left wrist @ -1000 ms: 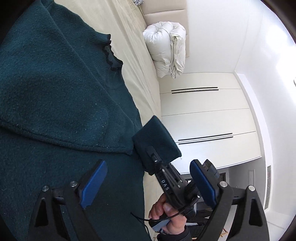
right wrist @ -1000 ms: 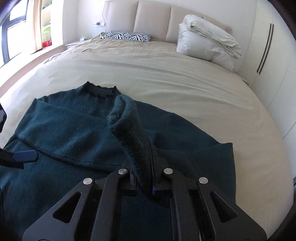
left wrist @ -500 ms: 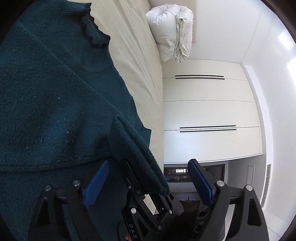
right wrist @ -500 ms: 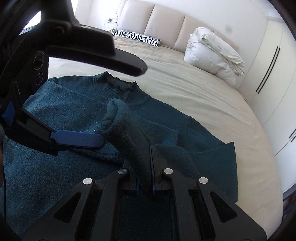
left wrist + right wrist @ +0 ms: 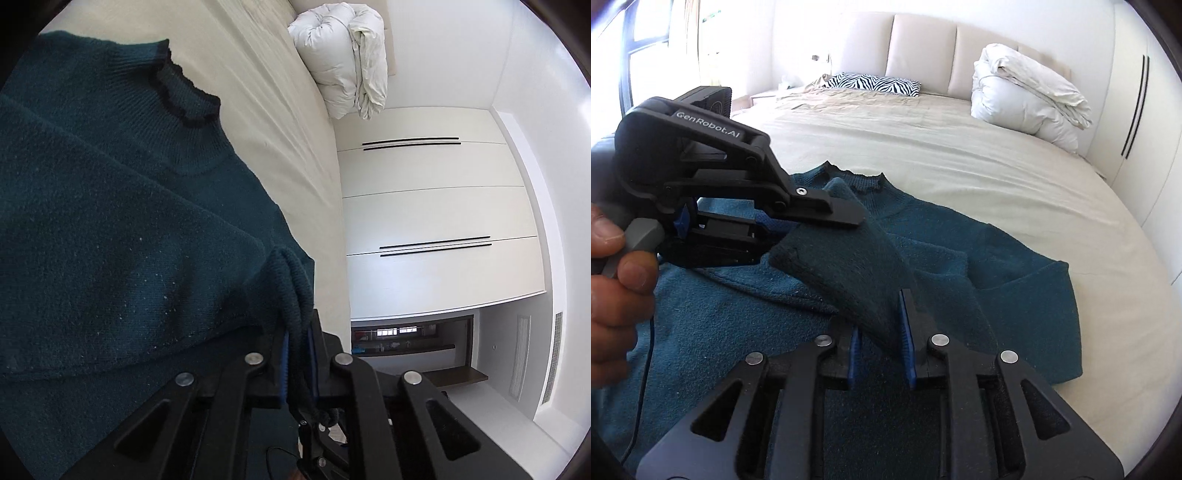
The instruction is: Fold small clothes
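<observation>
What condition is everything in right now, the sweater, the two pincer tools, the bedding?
Green sweater: spread on the bed, one sleeve lifted.
Sleeve cuff: raised off the sweater, held by both tools.
Left gripper: shut on the cuff's edge.
Right gripper: part open, cuff between its pads.
White duvet: folded in a bundle by the headboard.
Zebra pillow: lying flat.
Bed: covered by a smooth sheet.

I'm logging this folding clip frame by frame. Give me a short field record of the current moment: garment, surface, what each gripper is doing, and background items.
garment: dark teal sweater, collar toward the headboard
surface: beige bed
sleeve cuff: lifted off the sweater body
left gripper: shut on the sleeve cuff edge
right gripper: jaws parted around the cuff, grip slackened
background: rolled white duvet, zebra pillow, white wardrobe
</observation>
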